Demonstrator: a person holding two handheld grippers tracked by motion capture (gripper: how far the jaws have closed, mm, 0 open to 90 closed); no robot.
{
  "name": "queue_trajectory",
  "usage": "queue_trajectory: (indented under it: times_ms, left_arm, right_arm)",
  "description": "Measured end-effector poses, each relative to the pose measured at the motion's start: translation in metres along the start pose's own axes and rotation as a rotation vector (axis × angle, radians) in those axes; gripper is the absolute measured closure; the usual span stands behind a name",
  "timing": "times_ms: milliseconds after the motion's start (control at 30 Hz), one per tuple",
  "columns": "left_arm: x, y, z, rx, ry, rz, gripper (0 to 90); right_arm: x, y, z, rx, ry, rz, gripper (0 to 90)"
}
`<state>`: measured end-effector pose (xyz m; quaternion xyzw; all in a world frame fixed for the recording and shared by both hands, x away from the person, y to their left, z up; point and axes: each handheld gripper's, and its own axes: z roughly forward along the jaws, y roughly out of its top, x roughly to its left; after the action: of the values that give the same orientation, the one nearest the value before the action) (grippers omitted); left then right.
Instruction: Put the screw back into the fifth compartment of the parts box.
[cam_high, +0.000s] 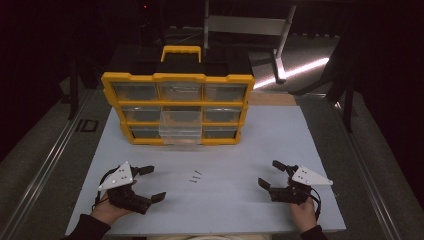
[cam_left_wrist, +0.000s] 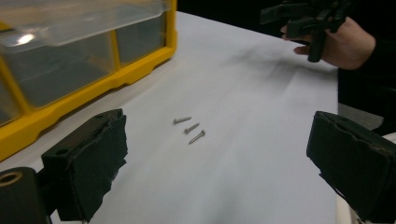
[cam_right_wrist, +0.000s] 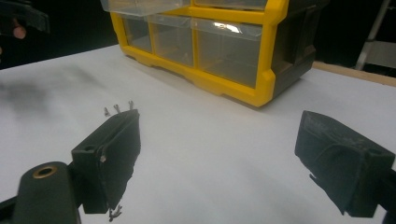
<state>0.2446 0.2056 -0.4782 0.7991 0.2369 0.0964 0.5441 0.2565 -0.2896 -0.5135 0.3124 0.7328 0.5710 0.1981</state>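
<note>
Screws (cam_high: 195, 177), three of them, lie loose on the white table (cam_high: 240, 210), at 6 o'clock from the yellow drawer box (cam_high: 177, 107), which has its bottom-middle drawer (cam_high: 180, 131) pulled out. Your left gripper (cam_high: 148, 183) sits at their 9 o'clock, jaws wide, nothing between them. Your right gripper (cam_high: 270, 173) is at their 3 o'clock, also wide and empty.

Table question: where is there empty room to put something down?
Bare patches on the white table: right of the yellow drawer box, and between the three screws and the right gripper. It is crowded in front of the pulled-out clear drawer and around the left gripper.
</note>
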Motion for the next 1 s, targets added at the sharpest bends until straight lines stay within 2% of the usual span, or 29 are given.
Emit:
queue_trajectory:
  times_ms: [133, 200, 300, 533, 667, 700, 733, 933, 1000]
  left_arm:
    - [-0.001, 0.009, 0.011, 0.027, -0.001, 0.034, 5.9]
    - [-0.001, 0.014, 0.016, 0.036, -0.016, 0.042, 5.9]
    - [-0.002, 0.019, 0.025, 0.063, -0.031, 0.079, 7.1]
    - [0.001, 0.025, 0.048, 0.107, -0.087, 0.136, 18.9]
    - [0.004, 0.025, 0.058, 0.119, -0.114, 0.143, 27.5]
    - [0.005, 0.025, 0.062, 0.125, -0.128, 0.142, 27.5]
    - [0.006, 0.025, 0.065, 0.134, -0.141, 0.146, 31.3]
    - [0.007, 0.022, 0.081, 0.176, -0.186, 0.189, 43.9]
    - [0.008, 0.021, 0.086, 0.192, -0.195, 0.189, 47.0]
  right_arm:
    - [0.001, 0.001, -0.001, -0.006, -0.003, -0.006, 14.1]
    - [0.000, 0.001, -0.001, -0.008, 0.000, -0.002, 14.1]
    - [0.000, 0.001, -0.001, -0.006, 0.007, 0.005, 14.1]
    - [0.001, 0.001, -0.001, -0.001, 0.013, 0.007, 14.2]
    - [0.000, 0.000, 0.000, 0.001, 0.014, 0.005, 14.1]
    - [0.000, 0.000, 0.000, 0.002, 0.014, 0.005, 14.2]
    - [0.000, 0.000, 0.000, 0.003, 0.015, 0.006, 14.2]
    - [0.000, 0.000, 0.000, 0.002, 0.020, 0.008, 14.2]
    - [0.001, 0.000, 0.000, 0.004, 0.021, 0.009, 14.1]
